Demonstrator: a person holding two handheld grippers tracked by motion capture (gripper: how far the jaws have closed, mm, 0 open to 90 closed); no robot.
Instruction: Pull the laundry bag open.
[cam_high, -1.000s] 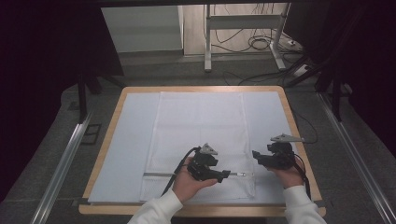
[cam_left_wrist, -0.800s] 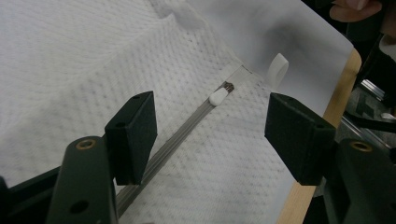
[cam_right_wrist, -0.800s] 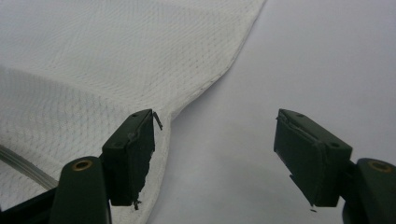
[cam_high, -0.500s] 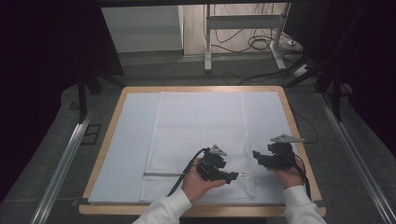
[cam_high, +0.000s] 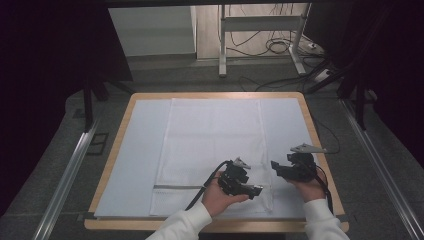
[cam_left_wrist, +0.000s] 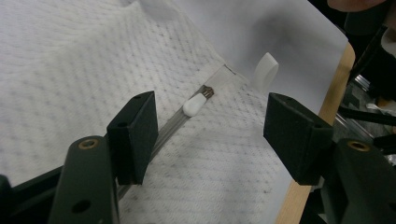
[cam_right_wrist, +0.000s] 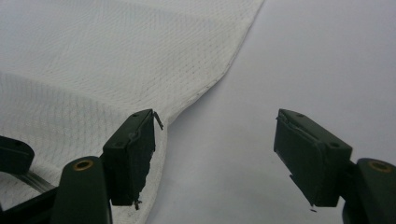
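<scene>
Both grippers hover with jaws spread — the left gripper above the zipper pull at the near right of the white cover, the right gripper just beside its edge.

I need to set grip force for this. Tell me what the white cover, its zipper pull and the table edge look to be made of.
White cover: woven fabric, matte, likely cotton; a dotted waffle-like texture shows. Zipper pull: smooth white plastic by its look, slightly glossy, on a grey zipper tape. Table edge: light wood or wood-look board, with a flat tan surface.
</scene>
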